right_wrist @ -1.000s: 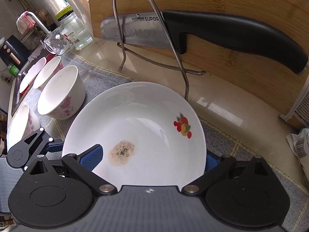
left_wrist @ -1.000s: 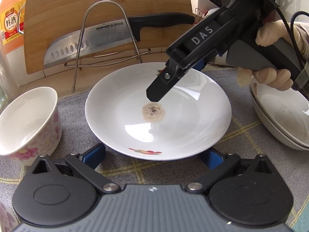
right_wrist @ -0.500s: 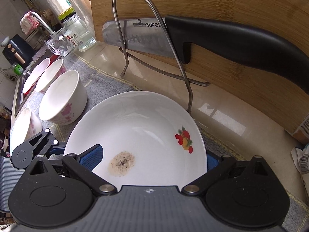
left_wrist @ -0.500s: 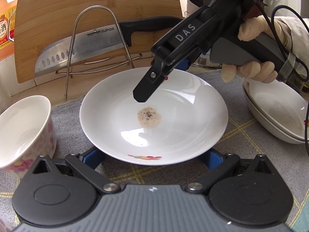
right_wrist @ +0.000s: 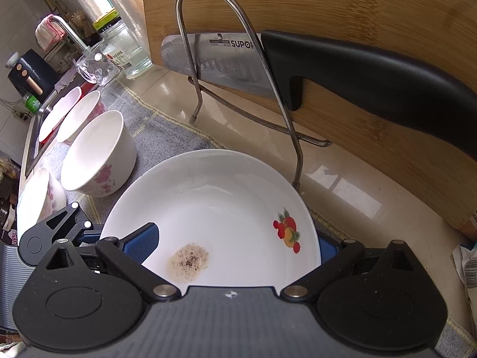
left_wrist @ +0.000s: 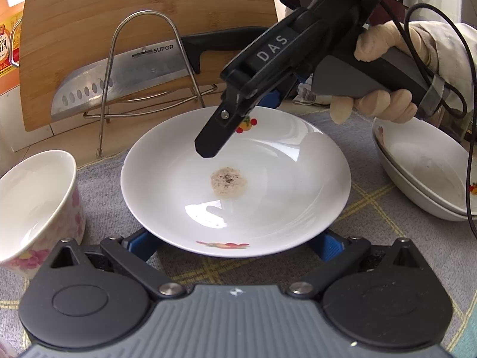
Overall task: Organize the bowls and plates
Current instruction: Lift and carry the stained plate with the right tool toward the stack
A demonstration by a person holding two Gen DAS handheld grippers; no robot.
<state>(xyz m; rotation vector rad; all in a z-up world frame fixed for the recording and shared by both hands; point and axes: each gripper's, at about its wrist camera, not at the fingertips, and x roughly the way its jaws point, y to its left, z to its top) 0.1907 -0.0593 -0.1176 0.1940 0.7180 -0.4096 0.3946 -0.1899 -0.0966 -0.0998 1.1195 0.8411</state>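
In the left wrist view, a white plate (left_wrist: 235,185) with a brown speckled stain at its centre is seen lying on a grey checked cloth (left_wrist: 387,208); to its right two plates already nested together (left_wrist: 423,173) suggest a stack begun, while a flowered bowl (left_wrist: 35,205) stands apart on the left, so most of the sorting is judged still to be done. The left gripper (left_wrist: 235,246) is spread wide, its blue pads lying at either side of the plate's near rim, and nothing is held. The right gripper (left_wrist: 208,146), gripped by a gloved hand (left_wrist: 378,83), is poised over the plate's far half. In the right wrist view, the right gripper (right_wrist: 235,244) is shown wide apart and empty, one pad over the plate (right_wrist: 214,208), the other beyond its rim; contact cannot be told. Four bowls (right_wrist: 98,155) are ranged unstacked toward the sink (right_wrist: 32,137).
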